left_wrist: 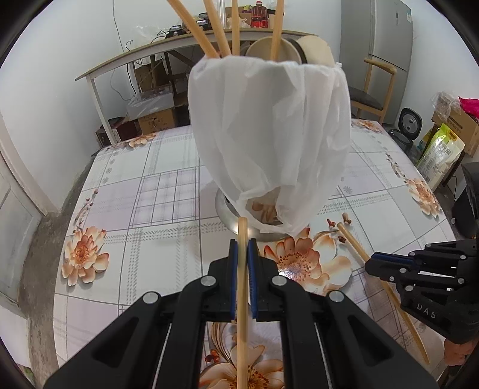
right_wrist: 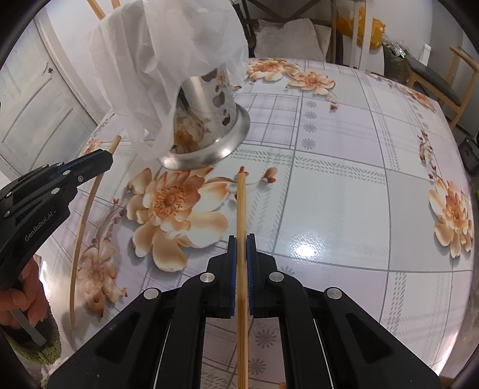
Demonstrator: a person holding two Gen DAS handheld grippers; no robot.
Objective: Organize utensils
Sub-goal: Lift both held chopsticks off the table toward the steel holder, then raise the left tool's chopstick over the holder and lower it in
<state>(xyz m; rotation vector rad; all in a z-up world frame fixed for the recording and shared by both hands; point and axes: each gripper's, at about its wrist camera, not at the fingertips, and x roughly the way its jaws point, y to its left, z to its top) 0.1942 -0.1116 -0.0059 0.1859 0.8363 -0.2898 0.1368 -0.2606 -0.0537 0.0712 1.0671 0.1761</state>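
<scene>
The left gripper (left_wrist: pixel 242 245) is clenched on a chopstick (left_wrist: pixel 242 299) that runs back under the camera. The right gripper (right_wrist: pixel 241 239) pinches a second chopstick (right_wrist: pixel 241 215) the same way, its tip over the flowered tablecloth (right_wrist: pixel 344 194). Just beyond stands a perforated steel holder (right_wrist: pixel 215 119) (mostly draped in a white plastic bag (left_wrist: pixel 269 125)), with four chopsticks (left_wrist: pixel 215 27) rising from it, and what may be bowls behind

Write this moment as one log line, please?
left gripper: shut on chopstick | right gripper: shut on second chopstick | bag-covered holder: upright
</scene>
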